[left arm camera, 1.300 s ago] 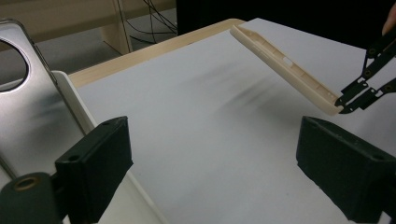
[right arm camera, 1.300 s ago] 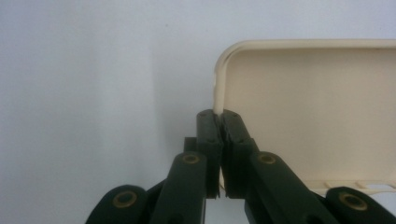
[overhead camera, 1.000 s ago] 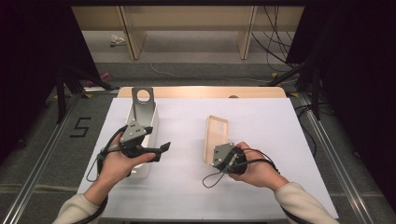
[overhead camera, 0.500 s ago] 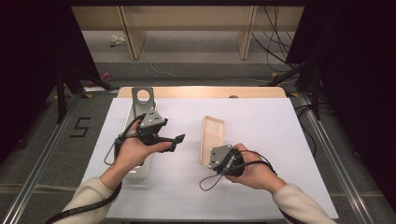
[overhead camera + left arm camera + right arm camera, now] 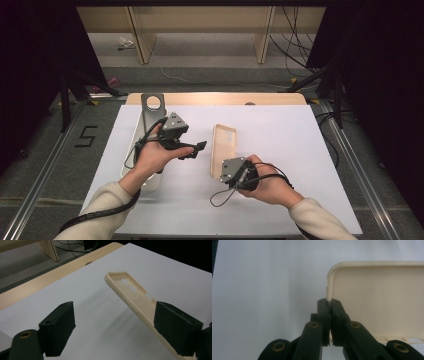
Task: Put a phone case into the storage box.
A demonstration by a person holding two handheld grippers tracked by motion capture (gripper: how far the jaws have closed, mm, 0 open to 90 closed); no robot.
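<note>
Right gripper [image 5: 227, 169] sits low near the middle of the desk [image 5: 300, 130], toward its near edge, the right hand [image 5: 267, 182] wrapped around it from behind with the forearm angling in from the near right corner. Its fingers [image 5: 323, 307] are pinched tight on the thin side wall of the cream phone case [image 5: 223, 147], close to one rounded corner, the two pads all but meeting on the rim. The case stretches away from that grip toward the far edge, tilted with its hollow side facing up. Left gripper [image 5: 197, 148] hovers just left of the case, the left hand [image 5: 152, 155] cupping it from beneath, wrist bent, fingers [image 5: 58, 327] spread wide with nothing between them, one pad alongside the case's long wall.
</note>
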